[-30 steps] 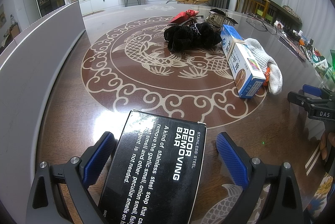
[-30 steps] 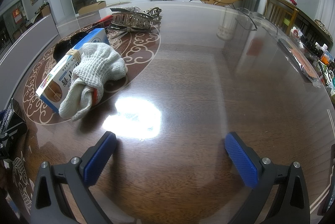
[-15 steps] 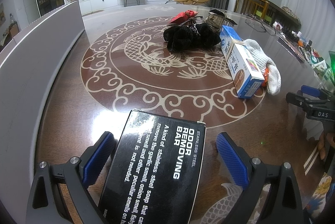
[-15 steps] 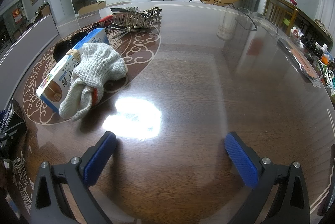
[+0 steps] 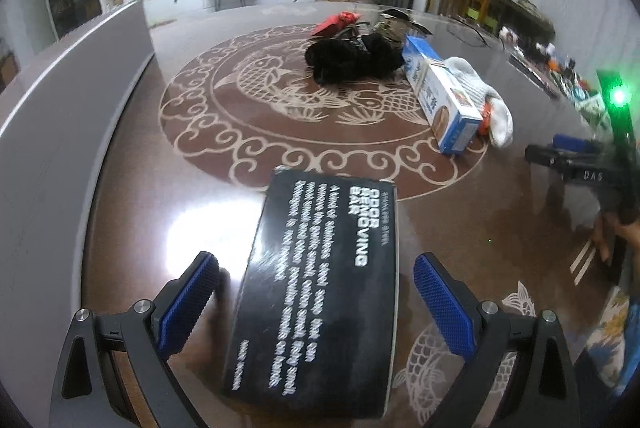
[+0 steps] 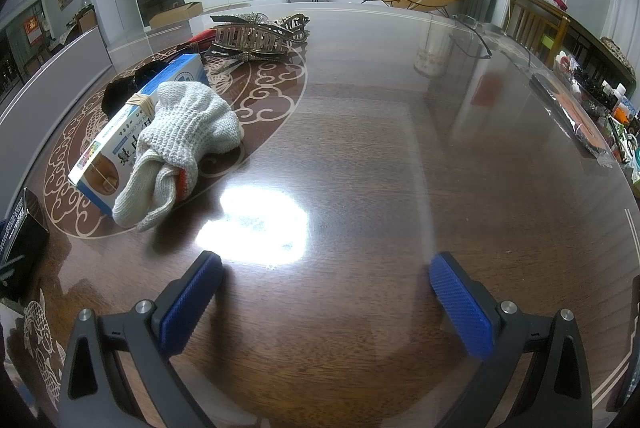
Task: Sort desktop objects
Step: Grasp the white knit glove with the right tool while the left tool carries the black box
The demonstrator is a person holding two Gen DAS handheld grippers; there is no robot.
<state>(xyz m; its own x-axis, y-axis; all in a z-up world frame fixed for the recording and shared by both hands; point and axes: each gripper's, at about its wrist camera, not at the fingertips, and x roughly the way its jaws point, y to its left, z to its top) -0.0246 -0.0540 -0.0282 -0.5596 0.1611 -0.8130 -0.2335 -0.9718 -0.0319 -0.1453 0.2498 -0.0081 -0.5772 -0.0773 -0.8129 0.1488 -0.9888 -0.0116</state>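
My left gripper (image 5: 316, 292) has its fingers (image 5: 188, 296) spread wide on either side of the black box (image 5: 320, 288). The box lies flat on the table (image 5: 132, 196) between them, slightly skewed, with a gap on each side; neither pad touches it. White lettering reads "ODOR REMOVING BAR"; the smaller print is blurred in the left wrist view.

Ahead of the left fingers and to their right, a blue-and-white carton (image 5: 440, 100) lies on the patterned inlay, with a white knit glove (image 5: 484, 96) resting against its far side. Beyond the carton sits a black bundle (image 5: 352, 58), possibly fabric; the view is too soft for me to confirm. A red item (image 5: 338, 22) and a hair claw (image 5: 394, 24) lie just behind it.

My right gripper (image 6: 326, 292) hangs over bare table (image 6: 400, 168), its fingers (image 6: 460, 308) spread with nothing between them. Ahead and to their left, the glove (image 6: 188, 132) is draped over the carton (image 6: 120, 132). The hair claw (image 6: 256, 36) lies farther ahead. The black box (image 6: 20, 228) shows at the far left edge of the right wrist view.
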